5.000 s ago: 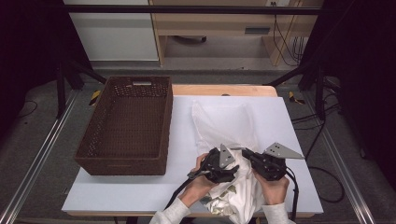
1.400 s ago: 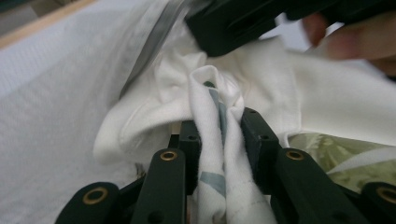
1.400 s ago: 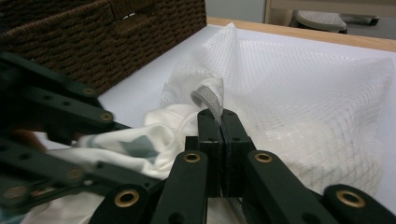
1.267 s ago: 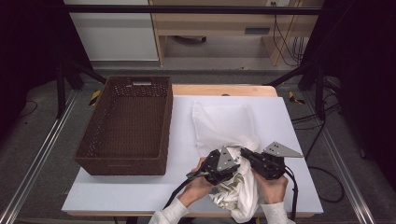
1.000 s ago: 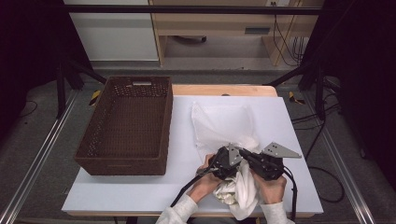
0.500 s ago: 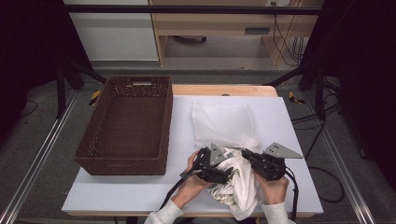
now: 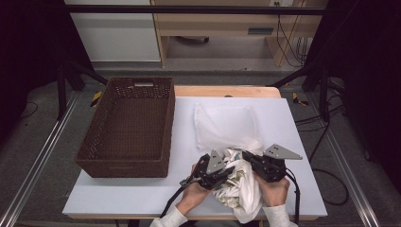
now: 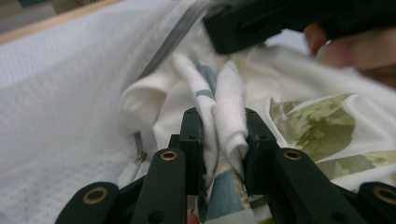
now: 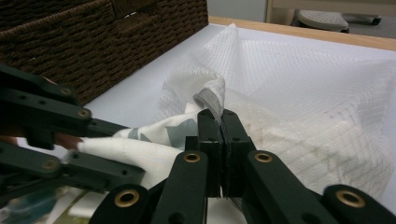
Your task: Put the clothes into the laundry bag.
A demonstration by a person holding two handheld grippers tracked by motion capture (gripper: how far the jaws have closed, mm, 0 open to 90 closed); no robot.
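Observation:
A white mesh bag (image 7: 226,125) lies on the white table (image 7: 142,194), with its near edge lifted. A crumpled white garment (image 7: 241,189) with green and teal print sits at the bag's mouth by the front edge. My left gripper (image 7: 229,171) is shut on a fold of the garment (image 8: 308,121), and the cloth is pinched between its jaws (image 8: 223,133). My right gripper (image 7: 246,156) is shut on the bag's grey hemmed edge (image 9: 220,122) and holds it up. In the right gripper view the left gripper (image 9: 56,140) lies close at the left, over the garment (image 9: 135,149).
A large dark brown wicker basket (image 7: 170,127) stands on the left half of the table, and its wall (image 9: 93,37) is close beside the bag. Bare table lies in front of the basket. The person's hands come in at the front edge.
My left gripper pulled back to the left half a second ago and has now come right again toward the bag's mouth with the garment. The right gripper has hardly moved.

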